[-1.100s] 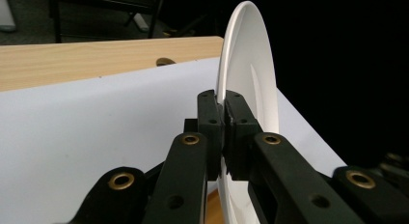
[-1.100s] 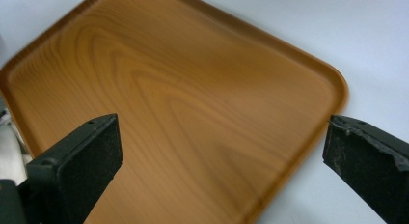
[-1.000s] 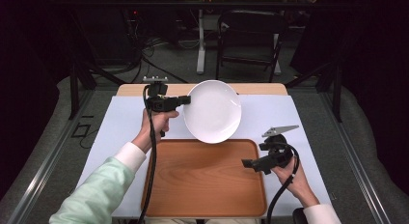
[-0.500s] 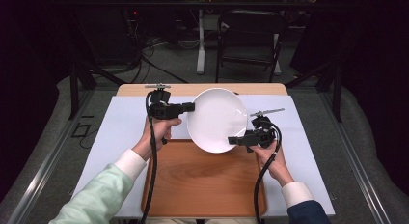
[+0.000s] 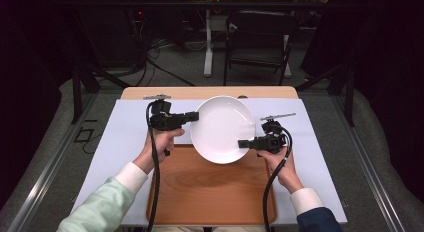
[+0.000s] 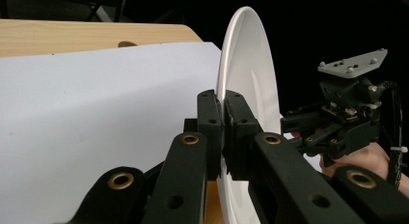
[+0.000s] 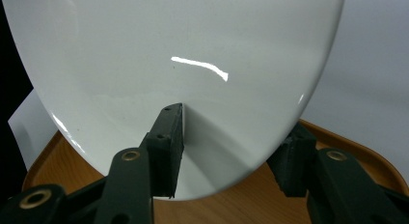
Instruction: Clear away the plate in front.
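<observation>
Your right gripper (image 5: 242, 143) swung in from table edge to white plate (image 5: 222, 128) rim, jaws closing around it; plate drifted toward wooden tray (image 5: 210, 197).

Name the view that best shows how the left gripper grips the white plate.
The left gripper view: both pads of the left gripper clamp the white plate at its rim, edge-on. The high view shows the contact small; the right gripper view shows the plate's face.

- Pale wooden surface (image 5: 150, 92), its far edge bare.
- Large white paper sheet (image 5: 120, 142) spread flat across it.
- Brown rounded wooden tray (image 5: 210, 192) lying on the sheet, near side.
</observation>
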`<move>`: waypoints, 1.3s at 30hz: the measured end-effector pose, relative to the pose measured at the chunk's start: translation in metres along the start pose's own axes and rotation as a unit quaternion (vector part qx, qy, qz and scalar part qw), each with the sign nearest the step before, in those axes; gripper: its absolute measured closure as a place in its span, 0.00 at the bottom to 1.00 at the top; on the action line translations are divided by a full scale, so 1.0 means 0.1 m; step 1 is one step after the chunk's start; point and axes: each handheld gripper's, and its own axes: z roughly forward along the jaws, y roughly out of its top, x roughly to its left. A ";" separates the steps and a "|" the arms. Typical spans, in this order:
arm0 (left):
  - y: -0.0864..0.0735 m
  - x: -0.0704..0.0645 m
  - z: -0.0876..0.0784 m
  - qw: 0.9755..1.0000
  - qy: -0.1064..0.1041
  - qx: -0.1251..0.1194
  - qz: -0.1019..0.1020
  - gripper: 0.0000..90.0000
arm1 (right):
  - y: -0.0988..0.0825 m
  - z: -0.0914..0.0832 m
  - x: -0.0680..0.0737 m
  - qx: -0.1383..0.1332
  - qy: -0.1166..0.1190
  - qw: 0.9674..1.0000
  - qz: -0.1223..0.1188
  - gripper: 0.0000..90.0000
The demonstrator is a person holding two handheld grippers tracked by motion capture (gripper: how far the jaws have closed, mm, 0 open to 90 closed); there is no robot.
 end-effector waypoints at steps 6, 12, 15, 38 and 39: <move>-0.07 -0.03 -0.06 1.000 -0.001 -0.010 0.018 0.96 | 0.00 -0.08 0.04 -0.016 0.001 1.000 -0.007 0.65; -0.16 -0.09 -0.12 0.999 0.010 -0.016 0.048 0.95 | -0.01 -0.21 0.10 -0.040 -0.005 0.999 -0.025 0.73; -0.20 -0.10 -0.14 0.998 0.013 -0.017 0.058 0.94 | -0.02 -0.25 0.15 -0.048 -0.011 0.998 -0.041 0.76; -0.49 -0.16 -0.33 0.996 0.018 -0.022 0.084 0.91 | -0.13 -0.42 0.46 -0.060 -0.027 0.992 -0.105 0.82; -0.50 -0.16 -0.34 0.996 0.020 -0.022 0.083 0.91 | -0.14 -0.42 0.48 -0.060 -0.026 0.992 -0.105 0.83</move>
